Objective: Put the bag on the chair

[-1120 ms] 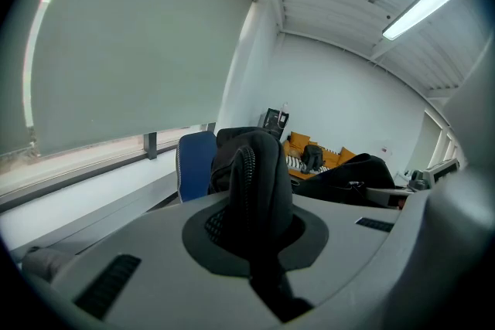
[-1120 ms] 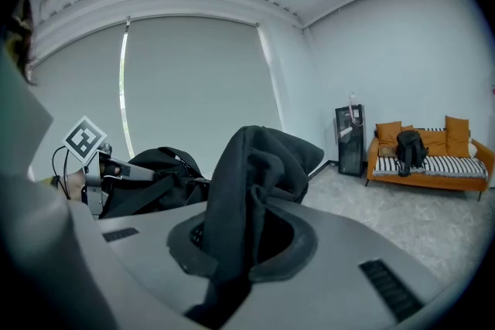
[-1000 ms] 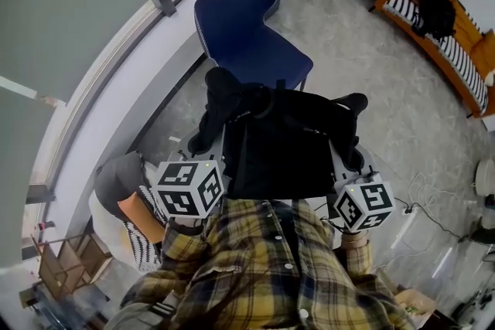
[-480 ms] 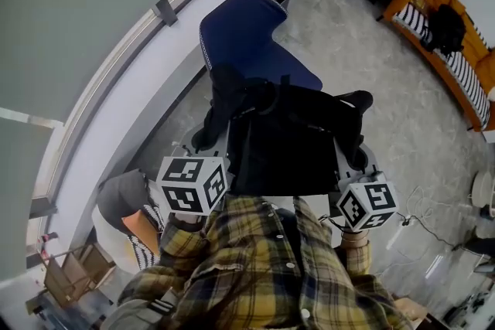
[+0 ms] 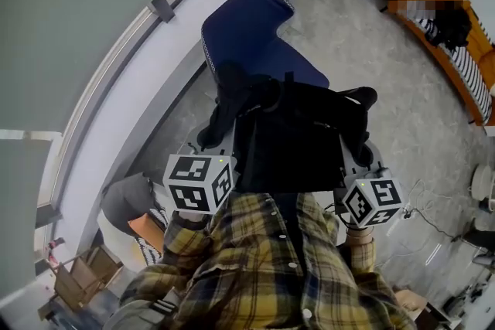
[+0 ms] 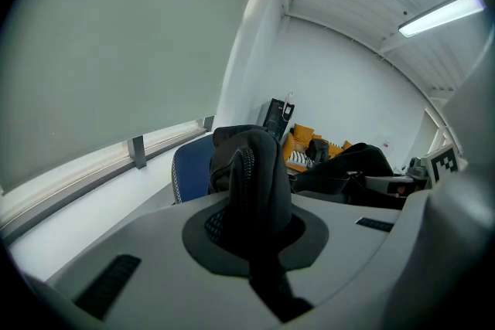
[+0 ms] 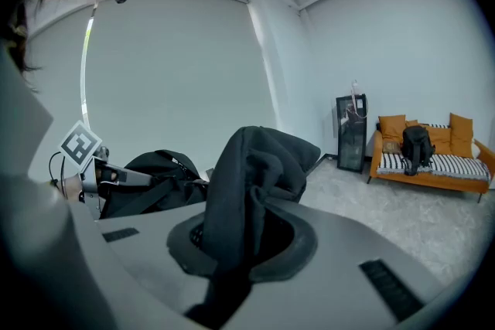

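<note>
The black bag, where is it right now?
In the head view the black bag hangs at centre, in front of the person's chest, clamped between the left gripper and right gripper, just short of the blue chair.

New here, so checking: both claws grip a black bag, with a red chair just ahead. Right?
No: the chair is blue, not red, as the head view shows. The left claw and right claw do grip the black bag.

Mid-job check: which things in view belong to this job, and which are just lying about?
Job: bag; chair; left claw and right claw, both shut on the bag.
Lying about: sofa; backpack; cabinet; cardboard box; cables.
</note>
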### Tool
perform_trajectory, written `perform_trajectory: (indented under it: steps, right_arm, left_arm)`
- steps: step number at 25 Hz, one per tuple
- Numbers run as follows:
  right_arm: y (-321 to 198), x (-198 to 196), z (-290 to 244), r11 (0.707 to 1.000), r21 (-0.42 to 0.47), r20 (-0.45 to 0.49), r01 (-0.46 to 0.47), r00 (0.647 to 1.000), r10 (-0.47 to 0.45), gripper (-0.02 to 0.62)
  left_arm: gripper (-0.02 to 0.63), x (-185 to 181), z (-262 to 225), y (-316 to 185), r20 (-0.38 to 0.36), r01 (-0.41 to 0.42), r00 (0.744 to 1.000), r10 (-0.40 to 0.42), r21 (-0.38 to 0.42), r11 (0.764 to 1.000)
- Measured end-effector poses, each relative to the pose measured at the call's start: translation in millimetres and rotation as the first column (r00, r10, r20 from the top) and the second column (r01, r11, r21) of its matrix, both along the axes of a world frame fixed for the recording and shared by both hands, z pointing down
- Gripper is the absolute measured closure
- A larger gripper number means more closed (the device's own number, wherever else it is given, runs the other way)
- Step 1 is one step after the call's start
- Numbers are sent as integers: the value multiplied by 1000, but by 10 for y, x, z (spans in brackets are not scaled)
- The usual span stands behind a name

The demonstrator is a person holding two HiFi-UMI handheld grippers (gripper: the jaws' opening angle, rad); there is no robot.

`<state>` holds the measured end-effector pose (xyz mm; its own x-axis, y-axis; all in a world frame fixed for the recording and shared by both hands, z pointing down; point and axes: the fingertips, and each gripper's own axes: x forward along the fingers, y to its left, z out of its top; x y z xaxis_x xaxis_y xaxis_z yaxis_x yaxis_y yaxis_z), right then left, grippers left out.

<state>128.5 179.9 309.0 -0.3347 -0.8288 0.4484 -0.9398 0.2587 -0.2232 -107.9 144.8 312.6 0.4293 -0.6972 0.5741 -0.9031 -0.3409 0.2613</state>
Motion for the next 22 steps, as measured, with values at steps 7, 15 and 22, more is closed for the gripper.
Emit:
perform_trajectory:
  steps: [7, 15, 22]
  right_arm:
    - [-331, -60, 62, 999, -45, -19, 18, 1000, -19, 551]
    - [-951, 9, 127, 996, -61, -4, 72, 997, -73, 551]
    - [-1781, 257, 73, 988, -46, 3, 148, 989, -149, 551]
  left_arm:
    - [572, -74, 142, -255, -9, 9, 1000, -9, -52, 999]
    - [572, -12, 185, -763, 5, 67, 998, -66, -65, 996]
    - [572, 241, 102, -1469, 25, 138, 990, -136, -48, 989]
